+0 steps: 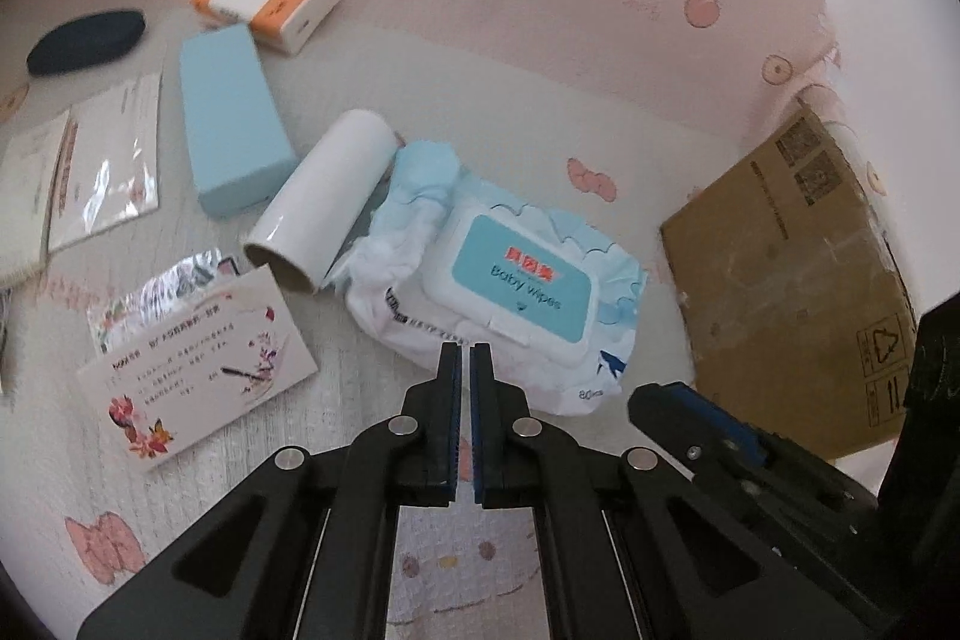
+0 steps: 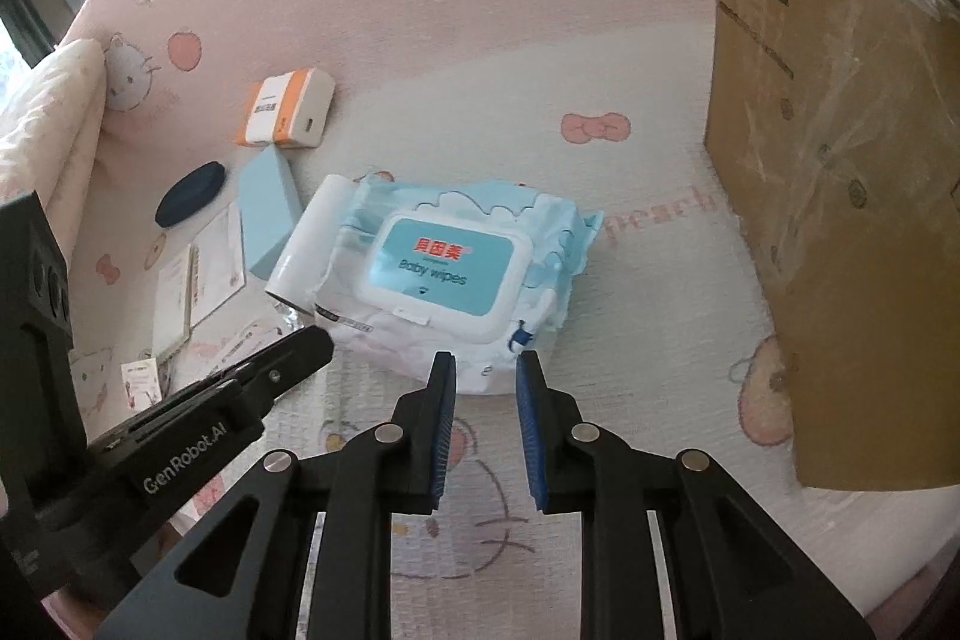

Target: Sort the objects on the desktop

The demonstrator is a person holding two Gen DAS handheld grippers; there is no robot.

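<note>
The wipes pack was seen lying on the blanket, touching the white roll. The left gripper was held with fingers together, empty. The right gripper was held with fingers apart, nothing between.

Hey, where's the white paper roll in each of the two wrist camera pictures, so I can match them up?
Left wrist view: the white paper roll lies left of centre, slanting, its far end against the pack of baby wipes.
Right wrist view: the roll sits left of centre, lying along the left side of the wipes pack.
Shared landmark: the light blue box just left of the roll in both.
</note>
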